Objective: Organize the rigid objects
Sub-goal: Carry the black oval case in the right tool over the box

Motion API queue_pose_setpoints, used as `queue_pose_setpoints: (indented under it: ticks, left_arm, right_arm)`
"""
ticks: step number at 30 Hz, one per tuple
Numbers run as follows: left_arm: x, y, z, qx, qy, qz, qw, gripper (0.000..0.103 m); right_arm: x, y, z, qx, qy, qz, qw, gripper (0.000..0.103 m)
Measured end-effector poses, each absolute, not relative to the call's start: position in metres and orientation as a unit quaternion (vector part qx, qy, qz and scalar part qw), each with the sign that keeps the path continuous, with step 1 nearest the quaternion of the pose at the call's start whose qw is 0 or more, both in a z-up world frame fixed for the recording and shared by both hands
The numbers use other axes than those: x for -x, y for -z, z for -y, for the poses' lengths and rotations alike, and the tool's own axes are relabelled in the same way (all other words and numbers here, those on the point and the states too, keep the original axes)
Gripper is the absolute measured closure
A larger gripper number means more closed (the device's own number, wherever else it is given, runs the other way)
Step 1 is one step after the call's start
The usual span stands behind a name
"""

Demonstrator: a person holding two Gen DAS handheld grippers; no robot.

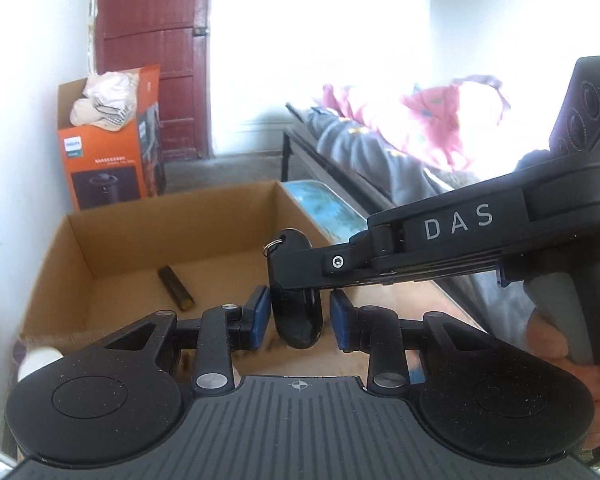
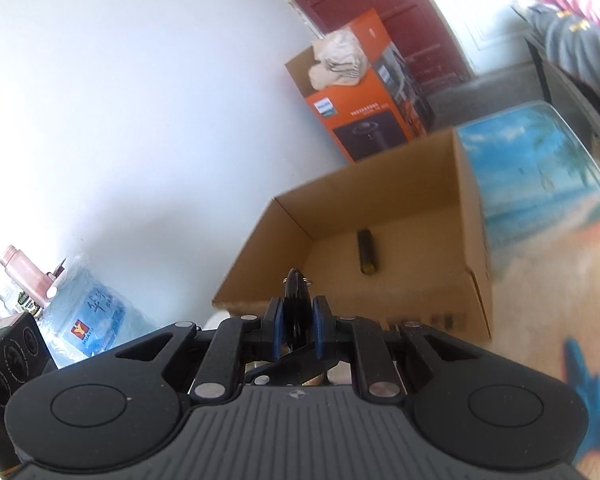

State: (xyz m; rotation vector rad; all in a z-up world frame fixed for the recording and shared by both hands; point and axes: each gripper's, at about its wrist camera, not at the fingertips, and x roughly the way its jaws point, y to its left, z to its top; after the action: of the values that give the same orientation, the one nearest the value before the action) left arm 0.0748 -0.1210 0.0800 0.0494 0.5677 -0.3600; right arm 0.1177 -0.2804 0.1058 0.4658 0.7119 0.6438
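A black key fob (image 1: 296,312) with a metal ring hangs upright over the near edge of an open cardboard box (image 1: 100,240). My right gripper (image 1: 296,276) reaches in from the right and is shut on the fob. In the right wrist view its blue pads (image 2: 277,328) press both sides of the fob (image 2: 296,300). My left gripper (image 1: 300,318) stands around the fob's lower half, with a gap showing at the right pad (image 1: 340,320), so it is open. A dark cylinder (image 1: 176,288) lies on the box floor (image 2: 367,252).
An orange carton (image 1: 108,152) stuffed with cloth stands by the red door (image 1: 156,40). A glass table with a beach picture (image 2: 540,184) carries the cardboard box. Clothes lie on a bench (image 1: 380,144) to the right. A water jug (image 2: 96,316) stands at the left.
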Motion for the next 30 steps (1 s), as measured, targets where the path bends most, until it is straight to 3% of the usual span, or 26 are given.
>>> queue_pose_setpoints:
  ticks: [8, 19, 30]
  left_arm:
    - [-0.175, -0.08, 0.095, 0.025, 0.16, -0.371, 0.915, 0.072]
    - [-0.29, -0.023, 0.076, 0.089, 0.137, -0.527, 0.834, 0.072]
    - [-0.327, -0.003, 0.064, 0.095, 0.101, -0.572, 0.808, 0.072]
  right_arm:
    - [-0.229, -0.102, 0.255, -0.211, -0.299, -0.425, 0.828, 0.086]
    - [-0.342, -0.032, 0.225, -0.19, -0.238, -0.539, 0.785, 0.086]
    - [-0.378, -0.001, 0.191, -0.158, -0.223, -0.582, 0.766, 0.085]
